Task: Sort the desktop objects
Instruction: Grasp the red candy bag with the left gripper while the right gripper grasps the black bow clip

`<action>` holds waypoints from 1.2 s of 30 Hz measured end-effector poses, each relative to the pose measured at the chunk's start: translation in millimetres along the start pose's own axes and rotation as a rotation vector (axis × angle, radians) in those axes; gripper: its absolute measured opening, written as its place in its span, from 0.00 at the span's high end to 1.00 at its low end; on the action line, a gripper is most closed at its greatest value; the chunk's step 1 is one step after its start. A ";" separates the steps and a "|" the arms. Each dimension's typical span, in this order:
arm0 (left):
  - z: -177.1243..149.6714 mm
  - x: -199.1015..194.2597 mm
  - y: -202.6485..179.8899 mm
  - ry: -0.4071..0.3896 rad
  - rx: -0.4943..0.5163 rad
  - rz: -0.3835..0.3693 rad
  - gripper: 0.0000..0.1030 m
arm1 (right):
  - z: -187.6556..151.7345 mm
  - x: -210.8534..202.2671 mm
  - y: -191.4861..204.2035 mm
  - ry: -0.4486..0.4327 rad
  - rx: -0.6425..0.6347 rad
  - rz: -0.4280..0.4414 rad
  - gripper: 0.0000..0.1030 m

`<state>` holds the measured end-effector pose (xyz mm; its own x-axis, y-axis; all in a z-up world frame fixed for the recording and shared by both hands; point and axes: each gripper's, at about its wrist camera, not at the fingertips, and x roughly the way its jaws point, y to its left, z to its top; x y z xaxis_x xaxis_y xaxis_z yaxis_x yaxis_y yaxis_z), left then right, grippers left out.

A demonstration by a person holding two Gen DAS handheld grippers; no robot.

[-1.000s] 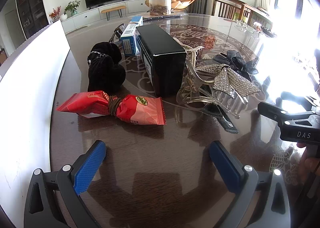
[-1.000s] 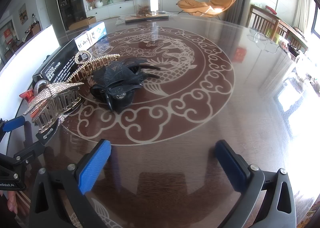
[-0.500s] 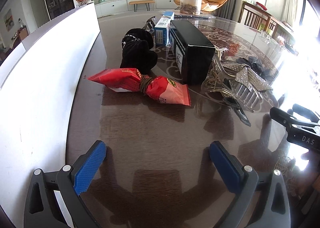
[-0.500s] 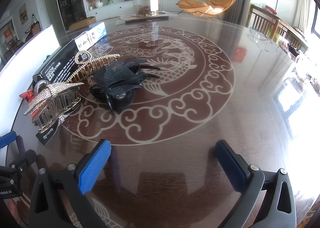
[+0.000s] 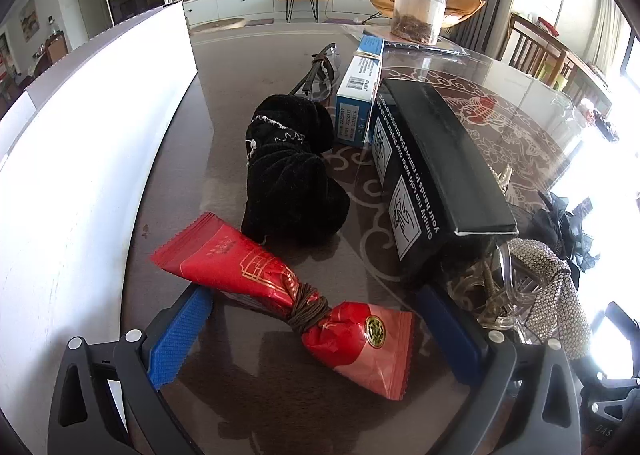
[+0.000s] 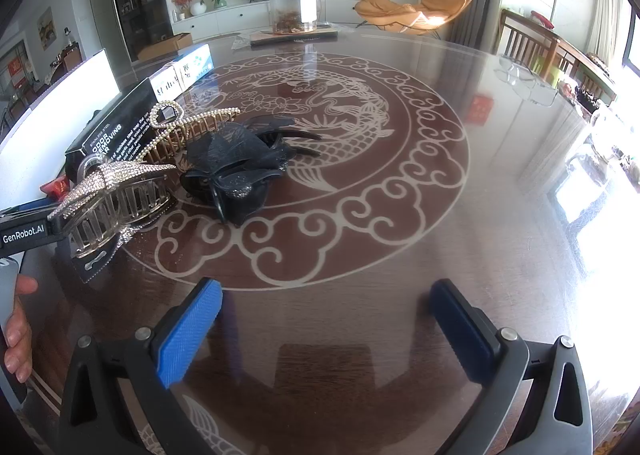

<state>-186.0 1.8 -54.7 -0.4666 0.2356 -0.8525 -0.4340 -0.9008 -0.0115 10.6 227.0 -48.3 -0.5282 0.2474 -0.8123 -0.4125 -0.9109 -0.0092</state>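
Observation:
A red snack packet (image 5: 256, 275) tied in the middle with a brown hair tie (image 5: 306, 305) lies on the glass table. My left gripper (image 5: 316, 325) is open, its blue pads either side of the packet's tied middle. Behind it lie a black velvet scrunchie (image 5: 292, 175), a black box (image 5: 436, 163) and a blue-white box (image 5: 358, 91). A rhinestone claw clip (image 6: 116, 195), a pearl claw clip (image 6: 188, 131) and a black bow clip (image 6: 240, 163) lie left of centre in the right wrist view. My right gripper (image 6: 324, 329) is open and empty above bare table.
A white panel (image 5: 80, 159) runs along the table's left edge. A clear jar (image 5: 418, 9) stands at the far side, with glasses (image 5: 320, 71) near the blue-white box. The left gripper's body (image 6: 24, 233) and a hand show at the right wrist view's left edge.
My left gripper has moved forward to the red packet, which now lies between its pads. My right gripper has not moved.

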 end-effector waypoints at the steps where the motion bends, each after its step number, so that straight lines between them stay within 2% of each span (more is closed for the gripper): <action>1: 3.8 3.3 -2.8 0.005 0.014 0.010 0.00 | 0.0 0.0 0.1 0.000 0.000 0.000 0.00; 6: 11.0 8.3 -11.3 -0.023 0.071 -0.025 0.00 | -0.1 0.0 0.2 0.000 0.000 0.000 0.00; 8: 3.9 -0.1 -15.1 -0.070 0.110 -0.047 0.23 | -0.2 0.1 0.6 0.000 0.000 0.000 0.00; 9: -0.5 -4.5 -16.6 -0.087 0.125 -0.054 0.29 | -0.1 -0.1 0.1 0.000 0.000 0.000 0.00; 11: -10.3 -12.9 -19.0 -0.106 0.150 -0.069 0.52 | -0.2 0.0 0.3 0.000 0.000 0.000 0.00; 12: -16.3 -18.1 -20.3 -0.114 0.163 -0.079 0.60 | -0.1 0.0 0.3 0.000 0.000 0.000 0.00; 14: -31.1 -28.2 -22.4 -0.119 0.189 -0.087 0.69 | -0.2 0.0 0.3 0.000 0.000 0.000 0.00; 18: -61.7 -47.5 -22.2 -0.129 0.238 -0.134 0.71 | -0.2 -0.1 0.3 0.000 0.000 0.000 0.00; 22: -75.3 -57.4 -18.6 -0.128 0.253 -0.157 0.72 | 0.5 -0.1 0.2 0.001 0.000 0.001 0.00; 23: -75.2 -57.6 -18.2 -0.127 0.252 -0.161 0.72 | 3.6 0.9 0.0 0.006 0.002 0.029 0.00; 25: -74.7 -57.6 -19.0 -0.128 0.252 -0.159 0.72 | 16.5 2.4 -4.3 0.004 0.042 0.180 0.00; 26: -73.8 -57.2 -17.5 -0.128 0.253 -0.158 0.72 | 25.0 6.4 -6.3 0.014 0.071 0.204 0.01; 30: -73.8 -57.4 -18.1 -0.128 0.253 -0.158 0.72 | 60.0 26.1 -7.2 0.023 0.162 0.228 0.01; 32: -73.7 -57.3 -18.0 -0.128 0.253 -0.158 0.72 | 69.9 36.3 0.7 0.045 0.151 0.247 0.00; 33: -74.0 -57.4 -18.1 -0.128 0.253 -0.158 0.72 | 74.9 40.5 9.1 0.049 0.121 0.221 0.01; 35: -73.8 -57.3 -17.8 -0.128 0.253 -0.158 0.72 | 77.2 42.7 23.9 0.047 0.037 0.170 0.11; 36: -74.1 -57.2 -17.9 -0.128 0.253 -0.157 0.72 | 76.5 40.7 29.3 0.039 0.004 0.163 0.26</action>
<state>-94.5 -22.6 -44.5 -0.4644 0.4231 -0.7780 -0.6791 -0.7340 0.0062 -79.8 235.7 -37.0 -0.5594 0.0839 -0.8246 -0.3272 -0.9364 0.1267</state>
